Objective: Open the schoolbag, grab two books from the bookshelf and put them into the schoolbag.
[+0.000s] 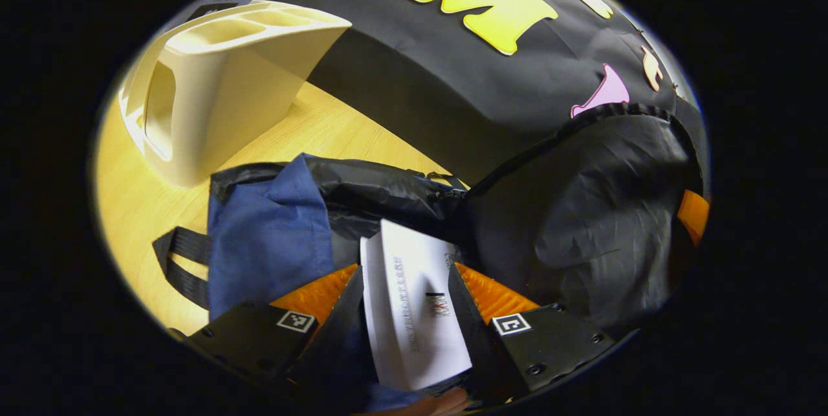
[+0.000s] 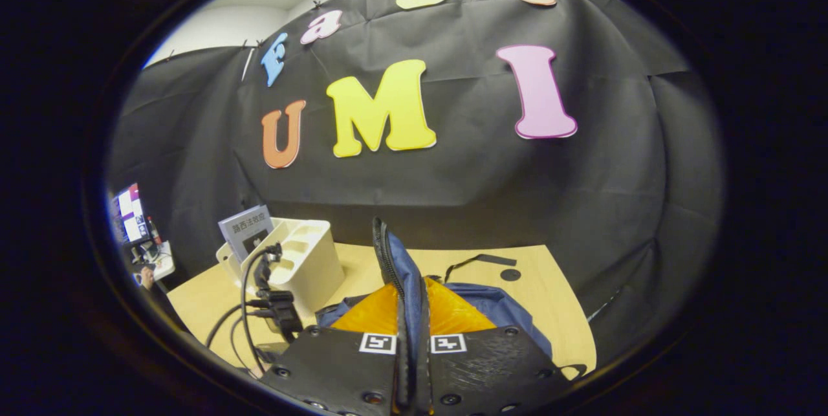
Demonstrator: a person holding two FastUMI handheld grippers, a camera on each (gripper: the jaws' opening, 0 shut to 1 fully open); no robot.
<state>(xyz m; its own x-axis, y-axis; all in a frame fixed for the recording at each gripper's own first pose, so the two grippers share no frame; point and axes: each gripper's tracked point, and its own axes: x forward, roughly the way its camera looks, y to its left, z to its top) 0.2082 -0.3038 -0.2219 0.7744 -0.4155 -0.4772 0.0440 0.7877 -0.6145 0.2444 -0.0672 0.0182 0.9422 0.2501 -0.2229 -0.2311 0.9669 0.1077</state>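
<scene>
In the left gripper view my left gripper (image 1: 404, 267) is shut on a white book (image 1: 414, 312), tilted over the open mouth of the blue schoolbag (image 1: 272, 235) with its black lining. The bag's black flap (image 1: 601, 209) is held up at the right. My right gripper (image 2: 411, 286) is shut on the zipper edge of that flap (image 2: 394, 254), which stands upright between its fingers, with the schoolbag's body (image 2: 498, 303) below. The cream bookshelf (image 1: 226, 86) stands behind the bag on the wooden table. In the right gripper view the bookshelf (image 2: 304, 261) holds one grey book (image 2: 246, 228).
The wooden table (image 1: 336, 125) runs up to the black cloth wall. A black strap (image 1: 184, 261) of the bag lies on the table at the left. The other gripper's body and cables (image 2: 275, 303) rise beside the bookshelf. A screen (image 2: 129, 212) glows at the far left.
</scene>
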